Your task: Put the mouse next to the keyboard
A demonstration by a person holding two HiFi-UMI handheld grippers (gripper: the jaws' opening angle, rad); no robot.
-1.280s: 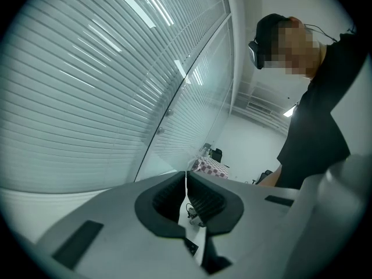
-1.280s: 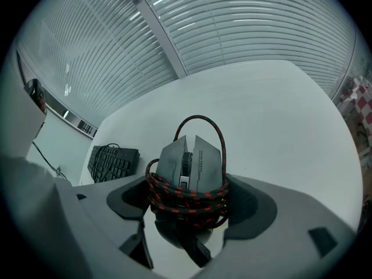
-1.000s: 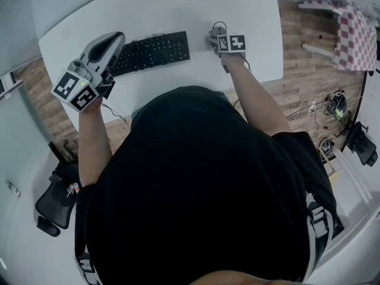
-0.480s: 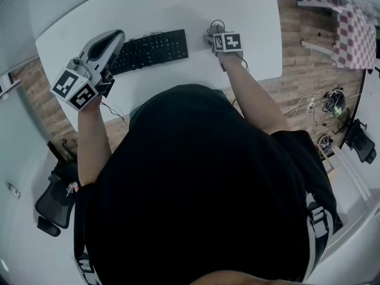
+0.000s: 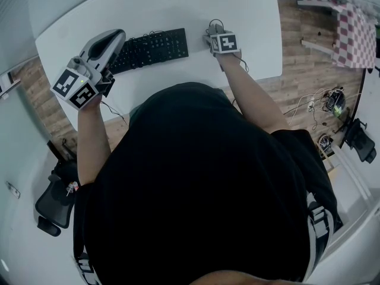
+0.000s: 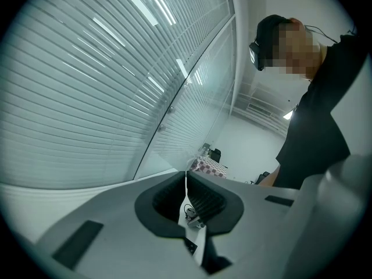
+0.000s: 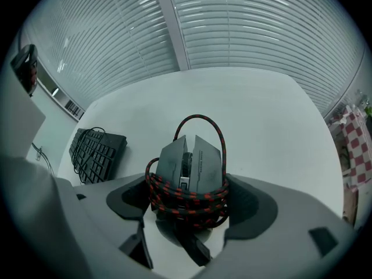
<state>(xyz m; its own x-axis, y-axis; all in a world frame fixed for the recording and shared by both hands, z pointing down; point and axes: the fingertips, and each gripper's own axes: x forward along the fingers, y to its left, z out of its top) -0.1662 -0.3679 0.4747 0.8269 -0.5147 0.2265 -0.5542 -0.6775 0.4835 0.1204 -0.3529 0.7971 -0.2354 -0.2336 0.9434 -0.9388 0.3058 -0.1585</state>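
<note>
The white desk (image 5: 178,5) takes up most of what lies ahead of you, and the black keyboard (image 5: 151,51) sits on it towards your left, its own cord bunched on top.

Your left tongs (image 5: 104,43) hang above the keyboard's left end, pointing up and away at the window blinds. In the left gripper view the two pads are pressed together with only a sliver of light between them, and nothing is caught there. They play no part here.

Your right tongs (image 5: 212,33) are out over the desk to the right of the keyboard, with a strip of bare desk between them and its near end. They are clenched on the mouse (image 7: 189,167), one pad on each flank, its nose pointing away from you. The braided red-and-black cable (image 7: 186,197) is wound around the mouse's body, one loop arching over the buttons.

The mouse looks to be at or near its place beside the keyboard, so the carrying seems mostly done. I can't tell from either view whether its underside already rests on the desk. What's left, as I judge it, is to set it down, let go and draw back.
</note>
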